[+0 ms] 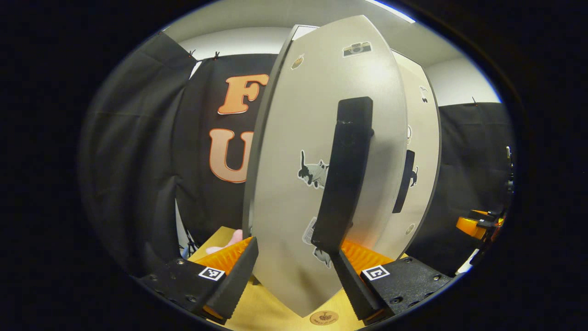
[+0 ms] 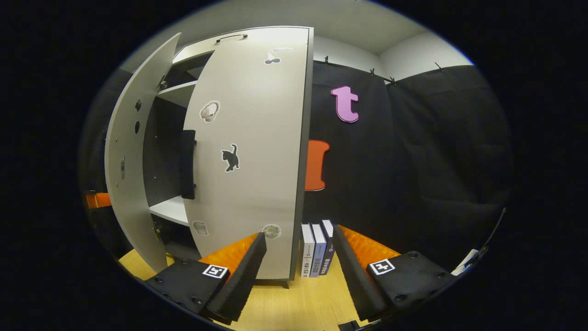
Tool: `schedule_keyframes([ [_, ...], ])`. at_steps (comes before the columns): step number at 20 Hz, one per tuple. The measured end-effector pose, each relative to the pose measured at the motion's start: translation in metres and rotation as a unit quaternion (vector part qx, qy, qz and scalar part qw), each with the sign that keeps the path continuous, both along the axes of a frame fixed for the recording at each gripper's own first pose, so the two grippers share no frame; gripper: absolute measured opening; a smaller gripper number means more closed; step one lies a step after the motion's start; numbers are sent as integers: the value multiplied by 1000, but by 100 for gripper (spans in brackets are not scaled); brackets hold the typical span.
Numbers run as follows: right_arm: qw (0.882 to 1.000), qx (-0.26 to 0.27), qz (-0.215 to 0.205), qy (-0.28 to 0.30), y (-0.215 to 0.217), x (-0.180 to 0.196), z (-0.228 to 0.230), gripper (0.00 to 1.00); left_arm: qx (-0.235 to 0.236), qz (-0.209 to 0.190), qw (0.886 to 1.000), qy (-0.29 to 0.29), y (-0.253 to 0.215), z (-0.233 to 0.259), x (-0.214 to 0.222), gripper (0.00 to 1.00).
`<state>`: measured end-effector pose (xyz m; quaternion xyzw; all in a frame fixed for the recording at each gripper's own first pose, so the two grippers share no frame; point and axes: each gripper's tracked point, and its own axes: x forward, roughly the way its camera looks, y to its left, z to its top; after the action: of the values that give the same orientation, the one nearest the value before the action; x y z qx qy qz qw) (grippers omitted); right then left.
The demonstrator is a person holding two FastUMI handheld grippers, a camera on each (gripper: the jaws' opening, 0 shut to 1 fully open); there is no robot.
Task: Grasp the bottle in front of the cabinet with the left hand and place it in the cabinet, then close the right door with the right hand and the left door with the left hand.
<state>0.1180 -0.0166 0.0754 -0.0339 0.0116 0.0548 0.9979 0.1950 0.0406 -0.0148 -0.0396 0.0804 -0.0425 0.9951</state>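
Landmark: tall pale-grey cabinet [image 2: 250,151] with dark edges, standing on the light wooden table [image 2: 294,303].

Left gripper view: the left hand-held gripper [image 1: 294,271] has its fingers spread wide on either side of the cabinet's left door [image 1: 317,138]. The door's edge sits between them; contact with either finger cannot be told. The door stands partly open, angled toward the camera. Its long black vertical handle [image 1: 345,172] lies just above the right finger. Cat stickers and a camera sticker are on the door face. Behind it, the right door [image 1: 420,161] looks close to shut, its own black handle [image 1: 404,181] visible.

Right gripper view: the right hand-held gripper [image 2: 298,271] is spread apart and holds nothing, low in front of the cabinet's right front corner. Three upright books [image 2: 317,248] stand just beside the cabinet's right side. Through the gap between the doors, pale shelves [image 2: 172,209] show inside.

Bottle: cannot be made out in the dark cabinet interior.
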Motion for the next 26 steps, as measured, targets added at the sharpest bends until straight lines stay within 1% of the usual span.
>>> schedule_keyframes([
  [1, 1000, 2, -6, 0, -7, -1, 0, 96, 7, -7, 1000, -1, -6, -2, 6, 94],
  [4, 1000, 1, -24, -2, -28, -4, 0, 96, 60, -22, 998, -16, -33, 0, 21, 100],
  [5, 1000, 1, -29, -3, -34, -7, -1, 96, 73, -26, 997, -20, -43, -1, 26, 97],
  [6, 999, 2, -34, -3, -39, -8, -1, 96, 76, -33, 996, -20, -52, -4, 31, 94],
  [7, 999, 3, -38, -1, -44, -10, -3, 96, 62, -40, 997, -14, -57, -8, 35, 100],
  [9, 999, 8, -46, 0, -52, -13, -4, 96, 13, -37, 999, 0, -59, -18, 41, 94],
  [11, 998, 12, -55, 0, -63, -15, -4, 96, -42, -38, 998, 15, -61, -23, 44, 95],
  [12, 998, 13, -61, 0, -68, -16, -4, 96, -60, -34, 997, 20, -59, -24, 44, 95],
  [13, 998, 14, -67, -1, -74, -17, -3, 96, -67, -28, 997, 24, -56, -28, 48, 95],
  [15, 997, 16, -76, -1, -82, -17, -3, 96, -64, -19, 997, 26, -51, -31, 53, 95],
  [18, 996, 15, -84, 3, -90, -15, -6, 96, -55, -21, 998, 25, -52, -32, 57, 95],
  [26, 996, 15, -87, 12, -95, 4, -11, 96, -30, -27, 999, 20, -54, -29, 65, 95],
])
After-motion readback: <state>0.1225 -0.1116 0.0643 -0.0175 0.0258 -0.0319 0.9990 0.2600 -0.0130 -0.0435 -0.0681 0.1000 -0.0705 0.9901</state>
